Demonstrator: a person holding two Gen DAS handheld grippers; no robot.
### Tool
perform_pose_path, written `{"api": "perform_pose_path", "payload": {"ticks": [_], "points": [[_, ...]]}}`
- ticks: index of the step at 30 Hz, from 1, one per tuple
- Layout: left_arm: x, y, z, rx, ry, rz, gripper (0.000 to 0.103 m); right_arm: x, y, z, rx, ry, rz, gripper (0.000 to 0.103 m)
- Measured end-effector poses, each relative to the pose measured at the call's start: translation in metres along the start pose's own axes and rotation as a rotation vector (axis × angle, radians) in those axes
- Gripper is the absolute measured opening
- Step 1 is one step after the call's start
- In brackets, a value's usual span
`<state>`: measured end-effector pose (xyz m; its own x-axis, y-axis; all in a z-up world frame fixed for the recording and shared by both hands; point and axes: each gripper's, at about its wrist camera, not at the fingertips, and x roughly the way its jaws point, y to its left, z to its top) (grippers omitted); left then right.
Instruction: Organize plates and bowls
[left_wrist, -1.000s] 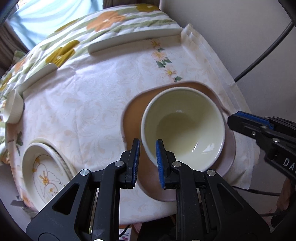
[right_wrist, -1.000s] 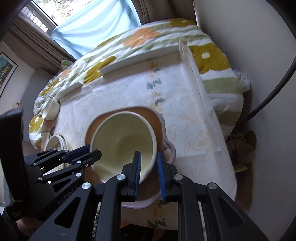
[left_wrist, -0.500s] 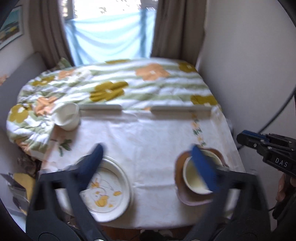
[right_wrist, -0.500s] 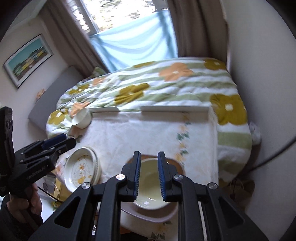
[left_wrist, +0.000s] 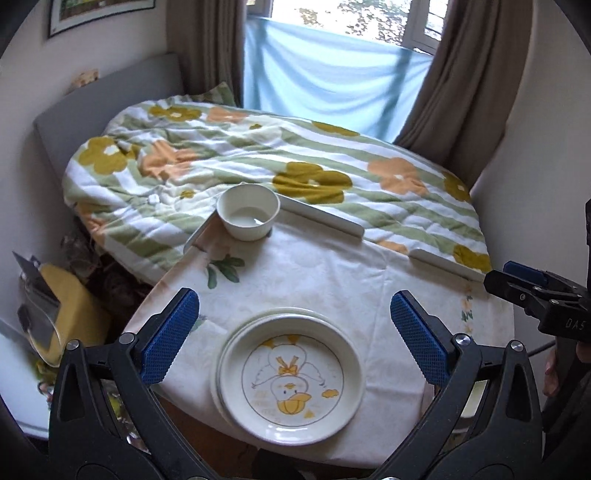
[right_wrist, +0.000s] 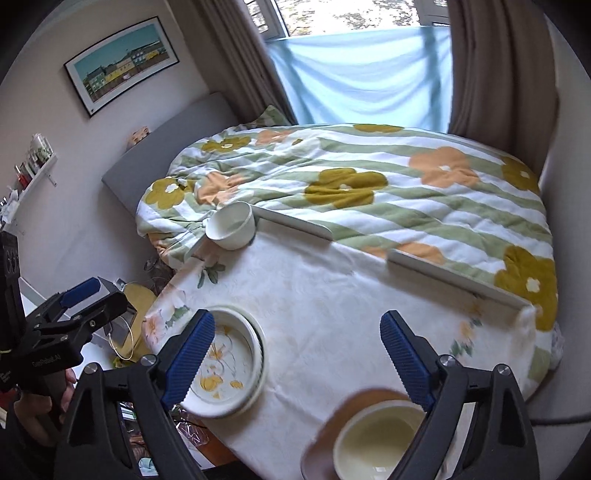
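A stack of white plates with a duck picture (left_wrist: 291, 376) sits at the table's near edge, between the fingers of my open, empty left gripper (left_wrist: 295, 338); it shows in the right wrist view too (right_wrist: 225, 363). A white bowl (left_wrist: 248, 216) stands at the table's far left corner, also in the right wrist view (right_wrist: 232, 225). A cream bowl (right_wrist: 380, 439) rests on a brown plate (right_wrist: 332, 424) under my open, empty right gripper (right_wrist: 303, 356). The right gripper also appears at the right edge of the left wrist view (left_wrist: 535, 295).
The table (left_wrist: 332, 273) carries a white floral cloth. White rails (right_wrist: 454, 275) line its far edge against a bed with a flowered quilt (right_wrist: 369, 177). A yellow object (left_wrist: 70, 310) lies on the floor at left. Walls stand on both sides.
Both grippers opened wide and pulled back and up from the cream bowl, which stays on the brown plate. The left gripper swung left over the duck plates.
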<state>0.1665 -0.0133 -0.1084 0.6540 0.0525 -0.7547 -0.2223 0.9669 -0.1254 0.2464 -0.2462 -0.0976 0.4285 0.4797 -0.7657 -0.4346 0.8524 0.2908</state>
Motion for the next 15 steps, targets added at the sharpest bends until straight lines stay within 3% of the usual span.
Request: {"api": "perform_pose_path", "payload": {"ticks": [5, 11, 13, 15], "points": [[0.039, 0.053, 0.035, -0.139, 0.013, -0.007, 0.103, 0.046, 0.019, 0.046, -0.022, -0.009, 0.0, 0.089], [0.125, 0.102, 0.061, -0.265, 0.085, -0.028, 0.1, 0.14, 0.032, 0.094, 0.004, 0.09, 0.061, 0.089], [0.157, 0.111, 0.063, -0.282, 0.122, -0.037, 0.084, 0.177, 0.036, 0.103, 0.022, 0.131, 0.08, 0.089], [0.193, 0.122, 0.066, -0.307, 0.169, -0.05, 0.076, 0.212, 0.039, 0.111, 0.041, 0.16, 0.101, 0.089]]}}
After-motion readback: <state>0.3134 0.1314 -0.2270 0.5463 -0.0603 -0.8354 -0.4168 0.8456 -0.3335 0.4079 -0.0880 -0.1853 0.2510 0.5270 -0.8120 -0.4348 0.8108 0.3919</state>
